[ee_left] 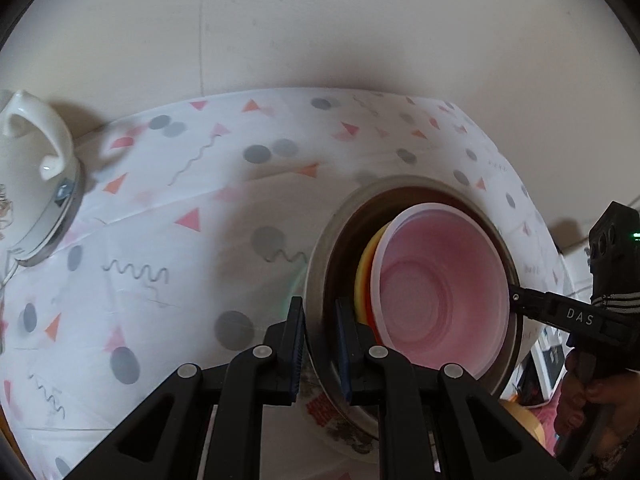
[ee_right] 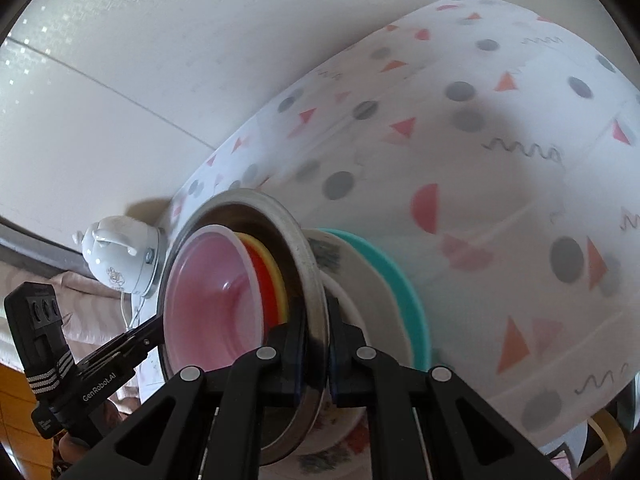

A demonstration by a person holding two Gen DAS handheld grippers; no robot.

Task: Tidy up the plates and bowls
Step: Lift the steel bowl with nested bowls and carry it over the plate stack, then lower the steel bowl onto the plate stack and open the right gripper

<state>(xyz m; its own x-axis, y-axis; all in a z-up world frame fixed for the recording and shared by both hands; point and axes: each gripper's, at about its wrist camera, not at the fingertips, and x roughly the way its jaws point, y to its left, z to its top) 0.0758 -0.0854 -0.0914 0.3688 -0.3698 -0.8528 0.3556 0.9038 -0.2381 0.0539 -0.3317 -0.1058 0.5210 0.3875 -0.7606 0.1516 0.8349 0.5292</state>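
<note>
Both grippers clamped the metal bowl [ee_left: 320, 256] by its rim from opposite sides. The left gripper [ee_left: 320, 354] had one finger inside the rim and one outside; the right gripper [ee_right: 318, 364] gripped likewise across from it. Nested inside the metal bowl sat a pink bowl [ee_left: 440, 292] over red and yellow ones. Beneath the metal bowl lay a white plate [ee_right: 372, 292] and a teal plate [ee_right: 404, 292]. The stack stood on a patterned tablecloth [ee_left: 160, 240], with a white kettle [ee_left: 32, 184] well apart, against a pale wall.
</note>
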